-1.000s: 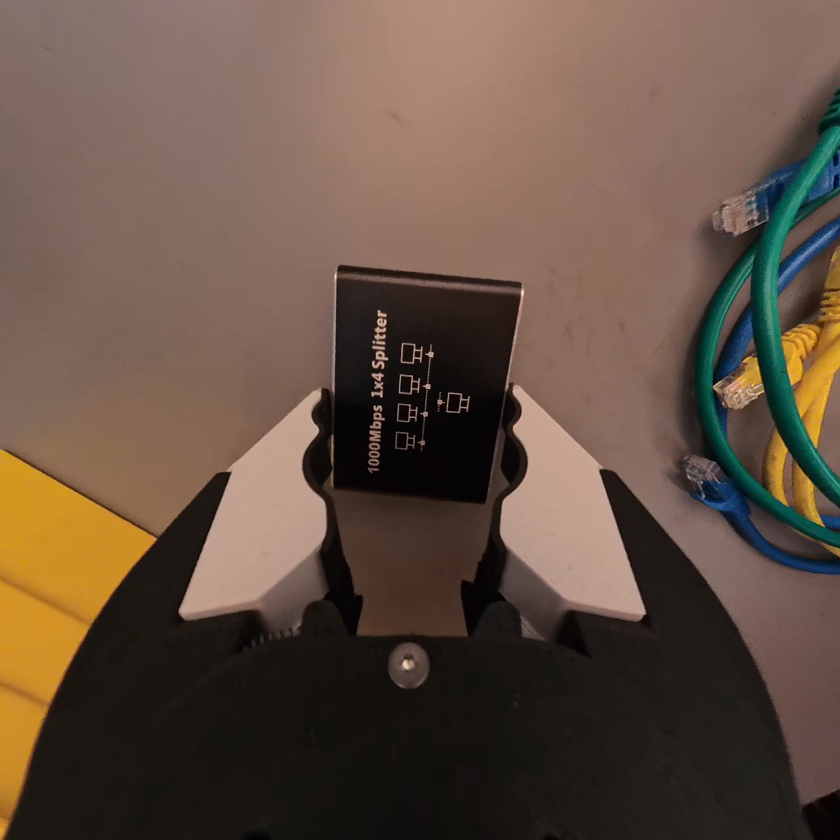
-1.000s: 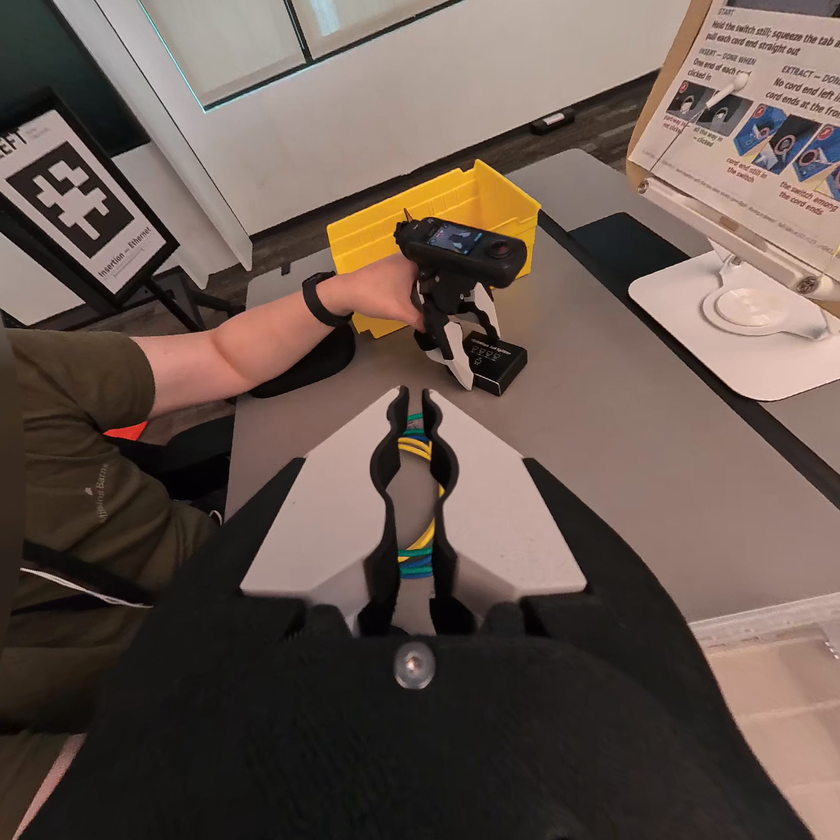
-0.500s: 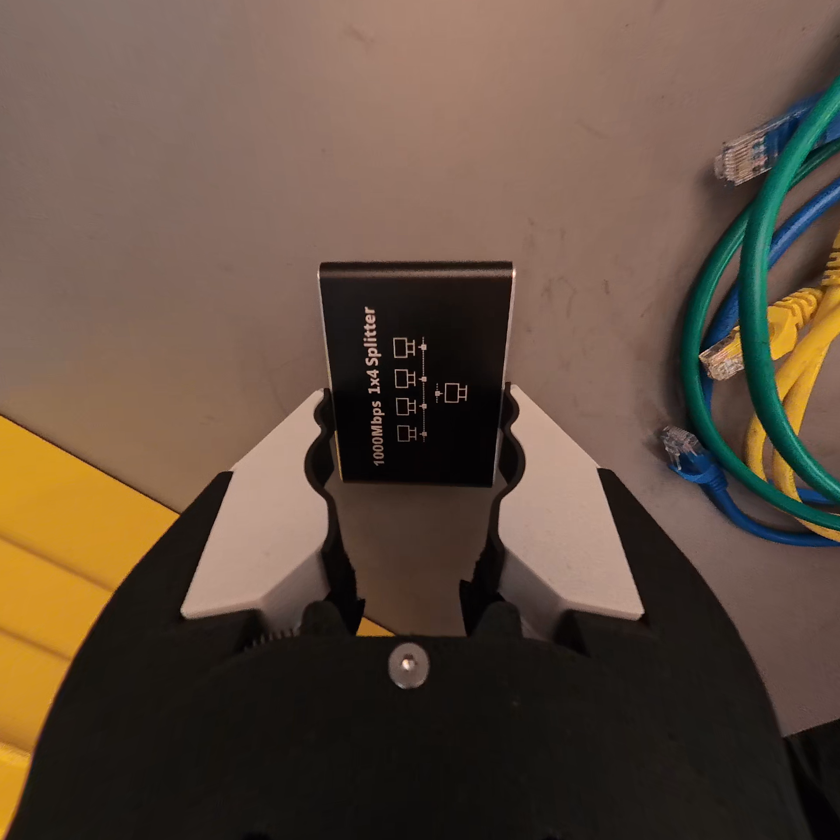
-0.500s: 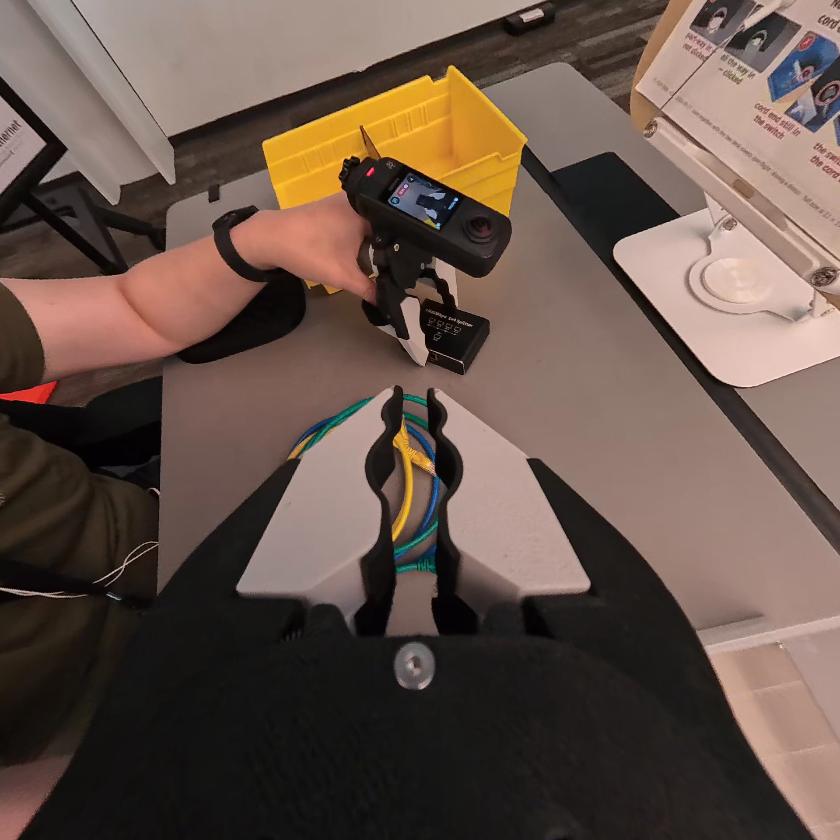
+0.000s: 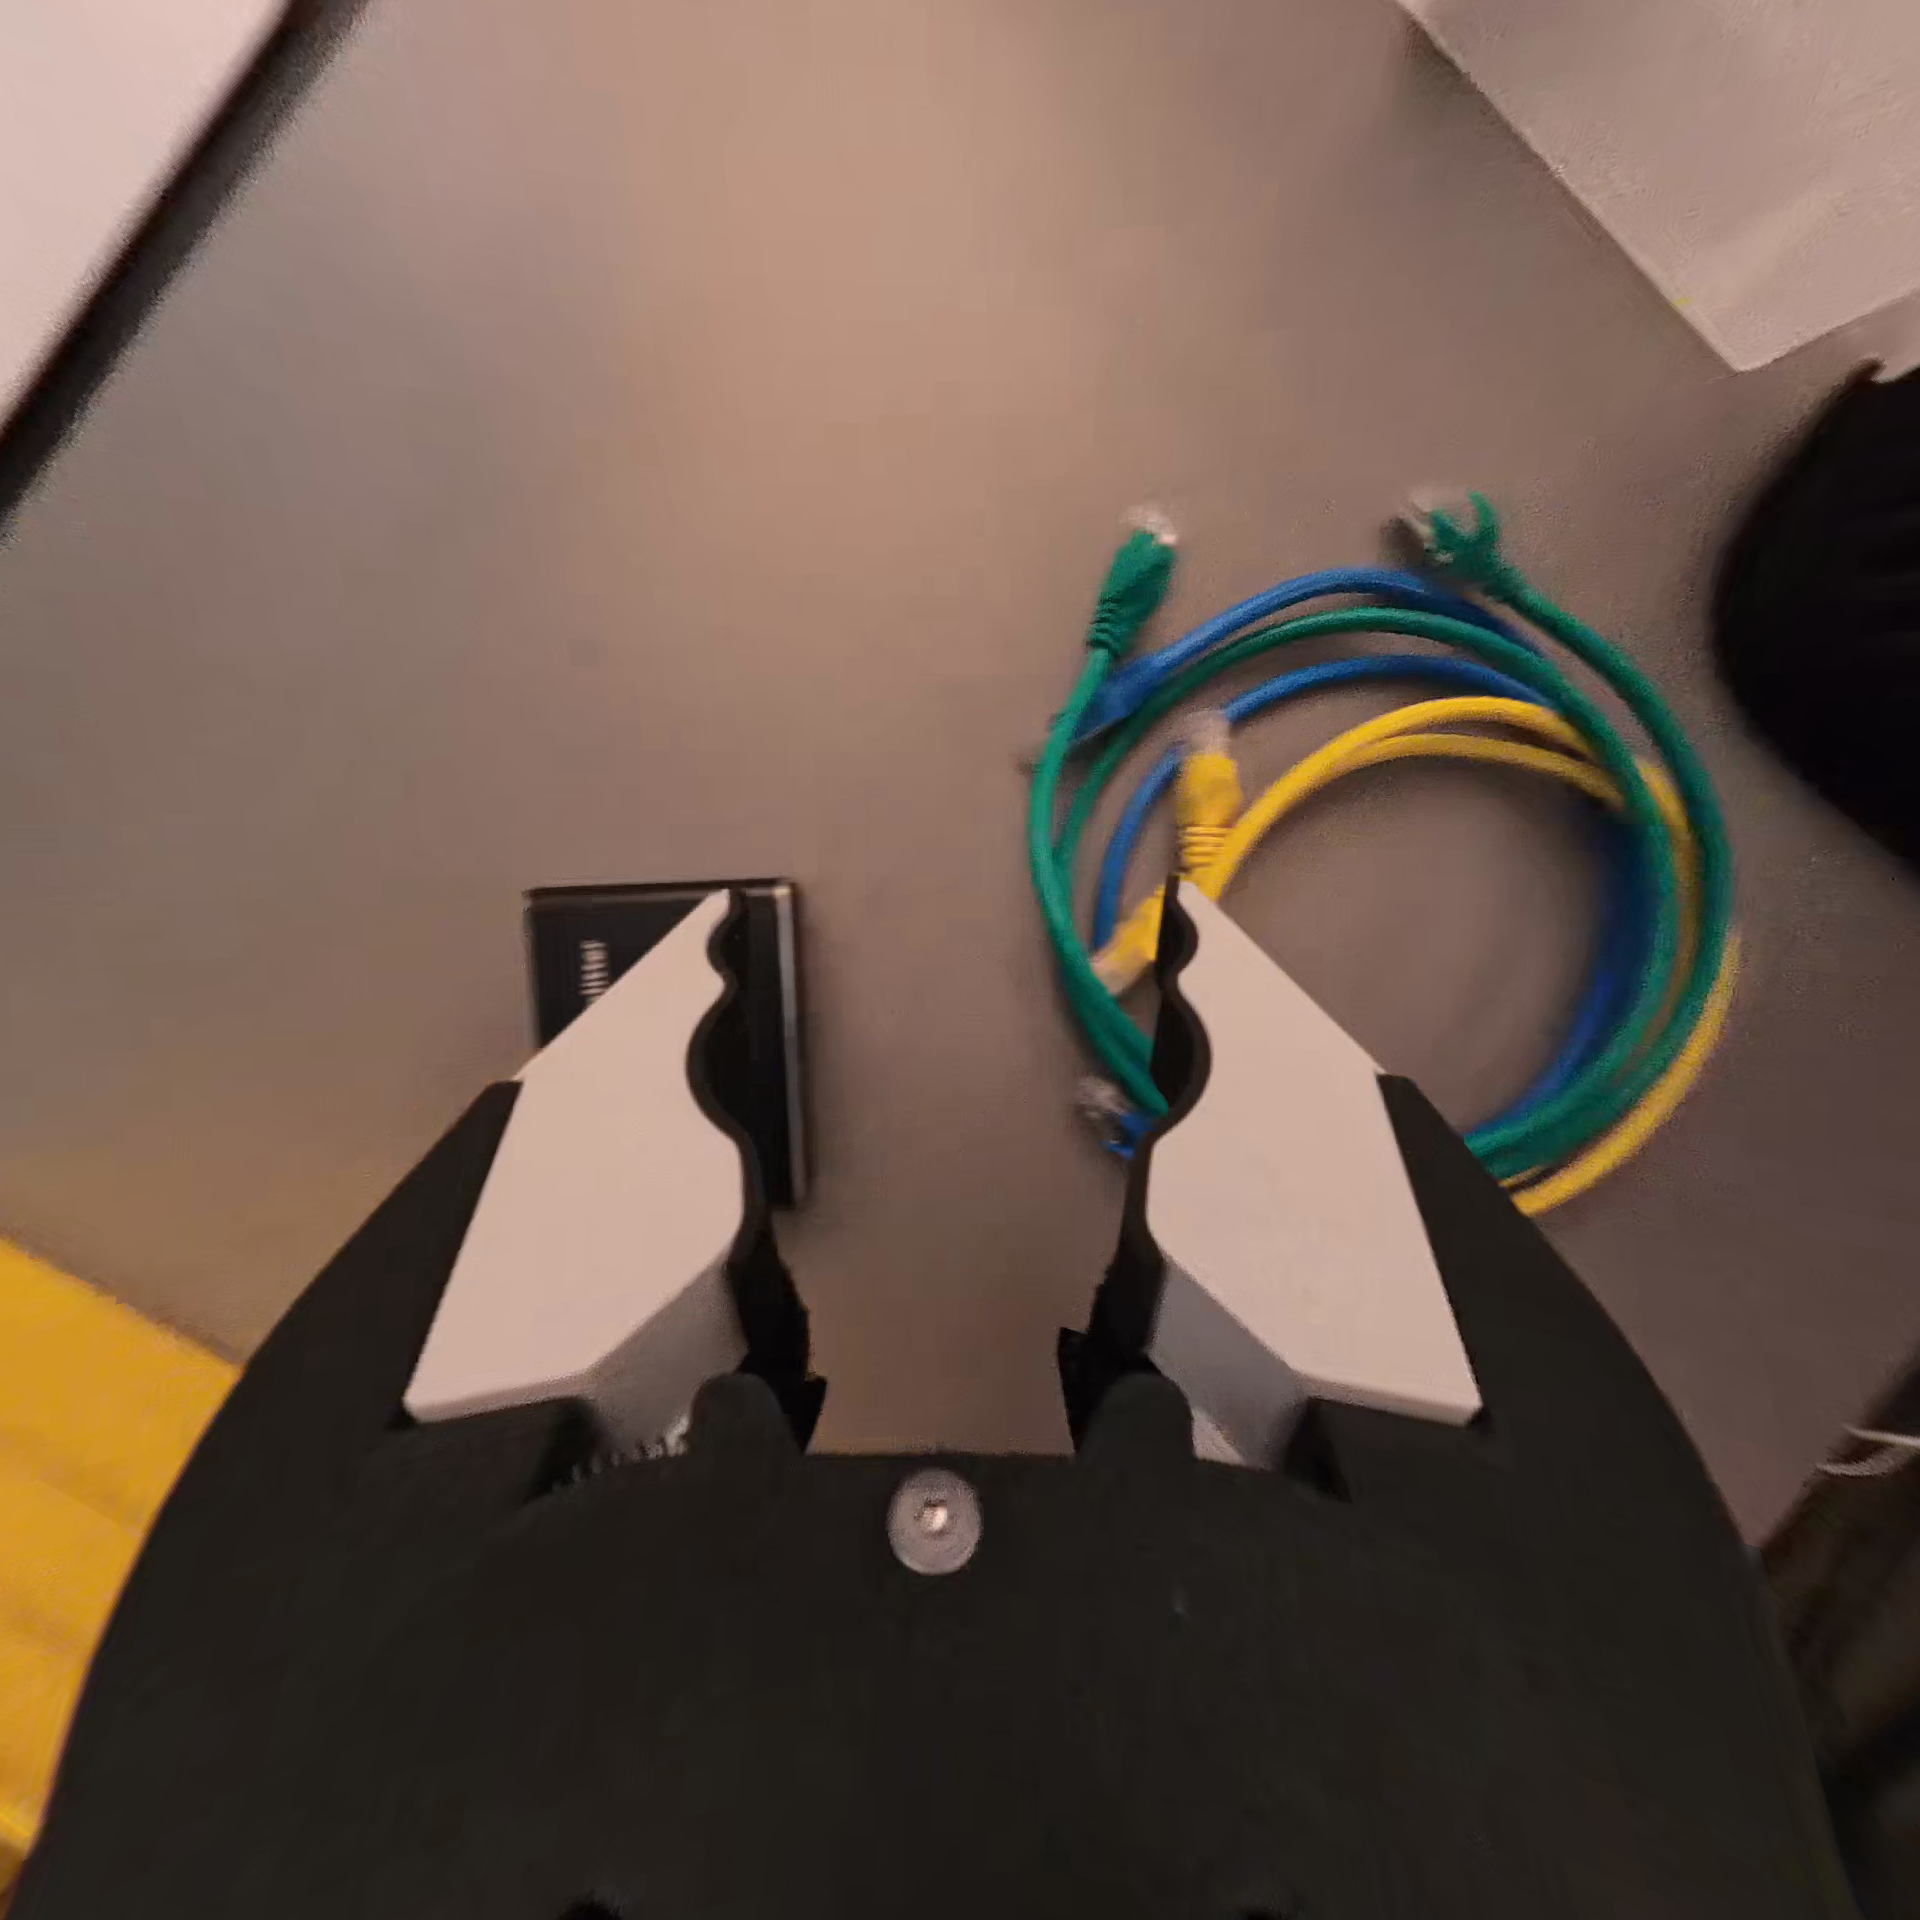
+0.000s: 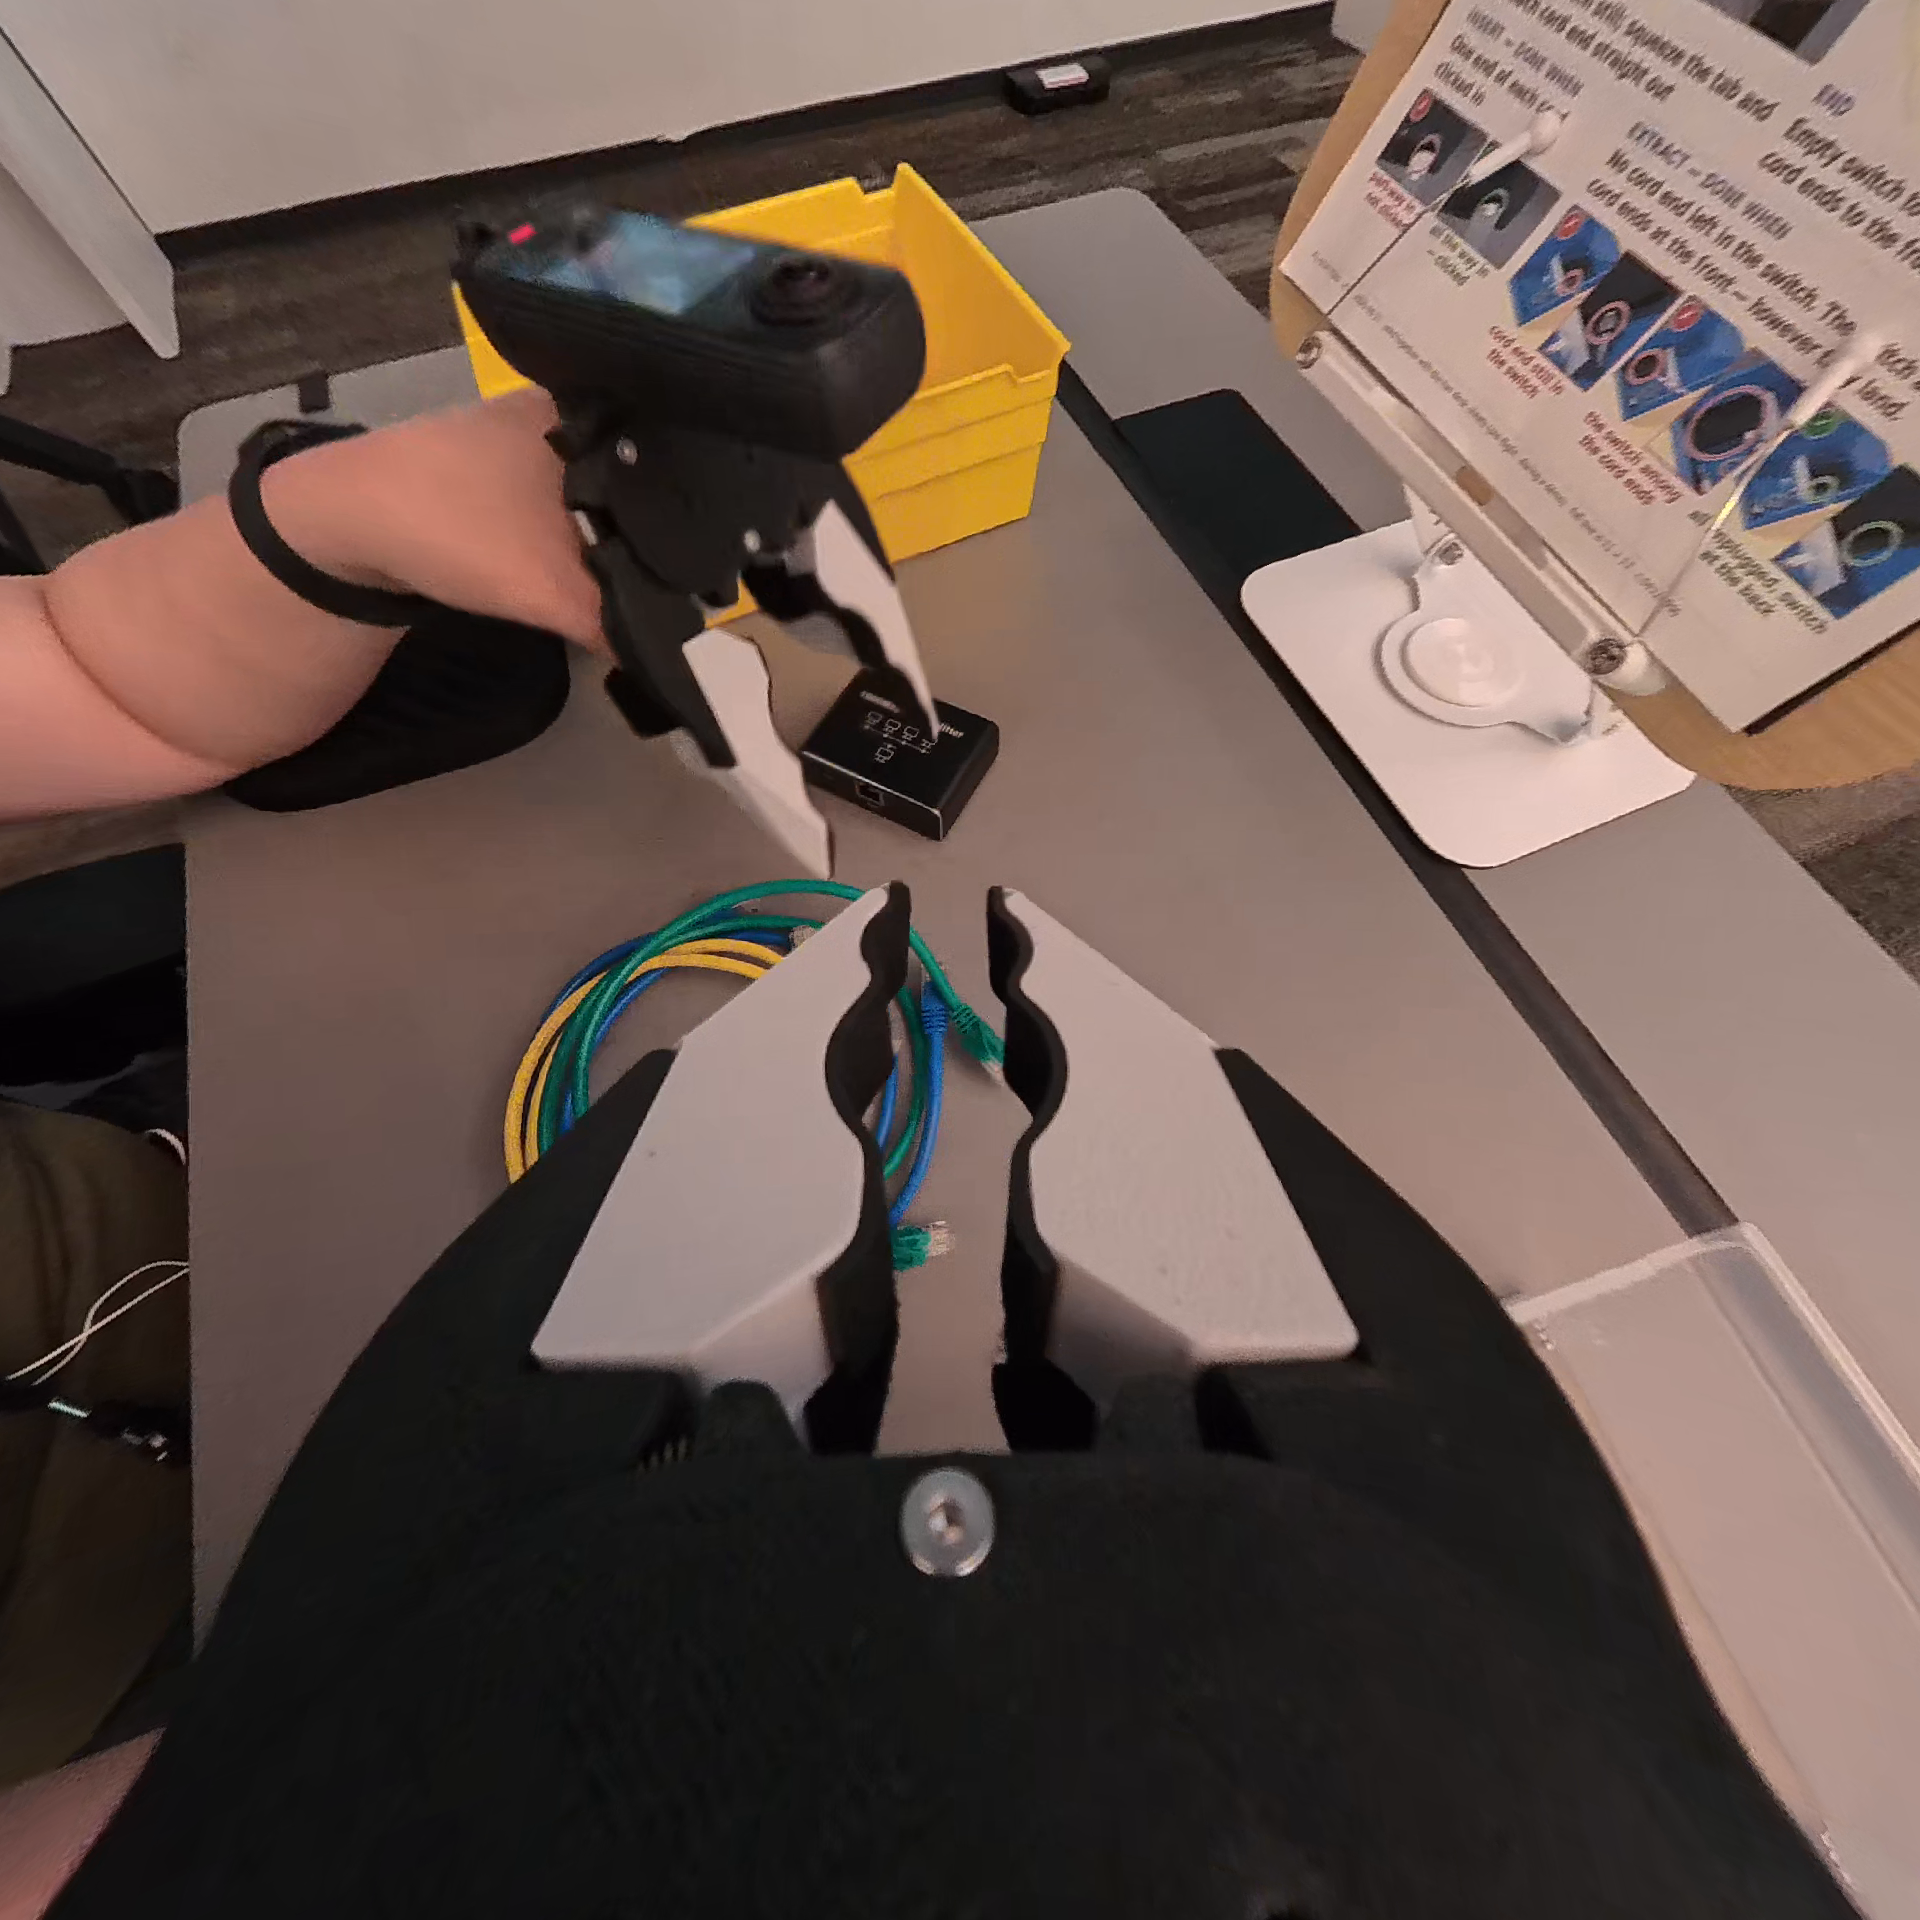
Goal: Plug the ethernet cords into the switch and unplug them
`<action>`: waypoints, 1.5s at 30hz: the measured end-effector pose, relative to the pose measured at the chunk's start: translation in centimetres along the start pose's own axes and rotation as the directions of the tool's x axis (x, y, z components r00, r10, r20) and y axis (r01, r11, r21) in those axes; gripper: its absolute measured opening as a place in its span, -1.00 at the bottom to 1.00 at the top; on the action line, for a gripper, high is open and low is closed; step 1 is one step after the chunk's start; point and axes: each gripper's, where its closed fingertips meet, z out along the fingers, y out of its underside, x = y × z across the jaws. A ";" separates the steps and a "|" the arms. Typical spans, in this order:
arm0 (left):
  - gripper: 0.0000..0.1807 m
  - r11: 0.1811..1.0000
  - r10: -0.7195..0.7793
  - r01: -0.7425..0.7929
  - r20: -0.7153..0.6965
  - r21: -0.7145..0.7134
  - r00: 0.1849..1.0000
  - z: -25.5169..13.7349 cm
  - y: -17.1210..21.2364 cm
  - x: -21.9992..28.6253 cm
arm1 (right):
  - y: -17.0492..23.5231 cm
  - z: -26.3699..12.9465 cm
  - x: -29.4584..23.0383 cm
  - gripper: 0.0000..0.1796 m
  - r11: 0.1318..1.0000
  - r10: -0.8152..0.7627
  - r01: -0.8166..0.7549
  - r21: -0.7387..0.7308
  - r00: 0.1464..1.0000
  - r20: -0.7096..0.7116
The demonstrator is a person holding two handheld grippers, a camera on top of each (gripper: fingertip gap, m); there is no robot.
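The black switch (image 6: pixel 940 774) lies flat on the grey table (image 6: pixel 1143 831); in the left wrist view it (image 5: pixel 566 966) is partly hidden behind my left finger. Green, blue and yellow ethernet cords (image 6: pixel 582 1029) lie coiled and unplugged near the table's front, to the right in the left wrist view (image 5: pixel 1455 748). My left gripper (image 5: pixel 951 904) is wide open and empty, raised above the table between switch and cords; the right wrist view shows it (image 6: pixel 875 792) hovering over the switch. My right gripper (image 6: pixel 945 894) is narrowly open and empty above the cords' right side.
A yellow bin (image 6: pixel 966 416) stands behind the switch, at the lower left of the left wrist view (image 5: pixel 73 1475). A white stand (image 6: pixel 1340 623) with an instruction board is at the right. A black pad (image 6: pixel 416 717) lies under the person's forearm. A clear plastic box (image 6: pixel 1714 1382) is at the front right. Spacing between my two grippers at the tips: around 20 centimetres.
My left gripper opened, let go of the switch and rose away to the right; the switch now lies on the table. My right gripper moved over the cords and opened a little.
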 end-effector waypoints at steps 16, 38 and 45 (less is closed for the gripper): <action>-0.93 0.992 0.124 -0.123 0.038 -0.039 0.991 -2.5 0.4 0.5 | -0.1 0.8 0.3 -0.84 0.999 -0.045 0.044 -0.012 0.999 -0.024; -0.96 0.707 0.425 -0.418 0.130 0.570 0.896 -21.3 -2.6 5.2 | -6.4 5.7 -7.2 -0.63 0.848 -0.367 0.189 0.495 0.883 0.292; -0.96 0.625 0.594 -0.568 0.146 0.535 0.791 -20.7 -1.4 7.8 | -5.9 4.3 -10.1 -0.60 0.931 -0.140 -0.144 0.334 0.706 0.694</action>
